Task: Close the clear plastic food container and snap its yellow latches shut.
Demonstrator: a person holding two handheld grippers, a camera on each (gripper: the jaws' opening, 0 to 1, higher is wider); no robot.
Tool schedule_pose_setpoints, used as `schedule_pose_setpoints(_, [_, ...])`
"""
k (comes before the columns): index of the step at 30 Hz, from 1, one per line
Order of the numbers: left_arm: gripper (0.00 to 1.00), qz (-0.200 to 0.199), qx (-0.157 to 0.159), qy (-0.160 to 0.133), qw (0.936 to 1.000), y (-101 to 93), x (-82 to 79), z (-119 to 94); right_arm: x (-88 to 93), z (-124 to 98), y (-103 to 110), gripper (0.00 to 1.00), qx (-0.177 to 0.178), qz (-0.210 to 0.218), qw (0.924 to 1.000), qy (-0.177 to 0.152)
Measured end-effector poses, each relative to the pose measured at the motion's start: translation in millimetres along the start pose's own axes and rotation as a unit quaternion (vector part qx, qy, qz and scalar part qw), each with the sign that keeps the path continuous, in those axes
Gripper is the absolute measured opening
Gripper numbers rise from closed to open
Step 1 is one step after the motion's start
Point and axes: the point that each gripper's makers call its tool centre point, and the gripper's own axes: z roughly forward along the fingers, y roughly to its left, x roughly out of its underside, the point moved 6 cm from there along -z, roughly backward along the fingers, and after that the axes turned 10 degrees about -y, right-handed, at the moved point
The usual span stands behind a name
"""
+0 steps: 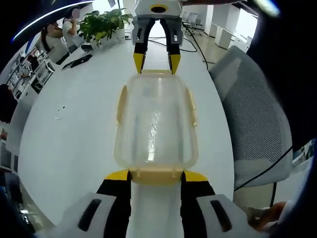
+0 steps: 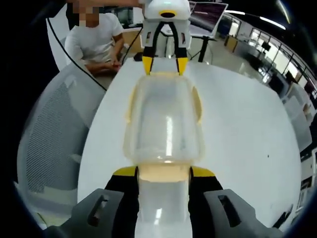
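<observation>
The clear plastic food container lies lengthwise on the white table with its clear lid on. Yellow latches run along its long sides, standing slightly outward. My left gripper is open, and the near end latch sits between its yellow tips. At the far end my right gripper faces me, open around the other end latch. In the right gripper view the same container stretches from my right gripper to the left gripper.
A grey mesh chair stands by the table's right edge. Potted plants and a dark flat item sit at the far left. A seated person is at the far end beside another mesh chair.
</observation>
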Motion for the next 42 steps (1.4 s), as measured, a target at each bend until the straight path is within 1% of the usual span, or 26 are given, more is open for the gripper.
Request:
schedule_pose_setpoints(7, [0.32, 0.004, 0.000, -0.006, 1.0000, 1.9, -15.3, 11.3, 14.4, -12.9, -0.1, 0.35, 0.004, 0.001, 1.0000, 0.005])
schedule_pose_setpoints(13, [0.32, 0.008, -0.002, -0.007, 0.9999, 3.8, -25.1, 23.4, 25.6, -22.9, -0.4, 0.35, 0.008, 0.002, 0.9999, 0.009])
schedule_pose_setpoints(19, [0.32, 0.008, -0.003, -0.016, 0.9998, 3.7, -38.3, 33.7, 38.8, -33.4, -0.4, 0.35, 0.009, 0.004, 0.9999, 0.014])
schedule_pose_setpoints(29, [0.32, 0.014, -0.003, -0.021, 0.9997, 3.7, -58.8, 51.5, 59.6, -49.2, 1.6, 0.35, 0.012, 0.004, 0.9996, 0.024])
schedule_pose_setpoints(42, [0.33, 0.015, 0.000, -0.027, 0.9995, 5.6, -74.9, 77.6, 89.0, -59.3, 0.1, 0.35, 0.006, 0.009, 0.9992, 0.038])
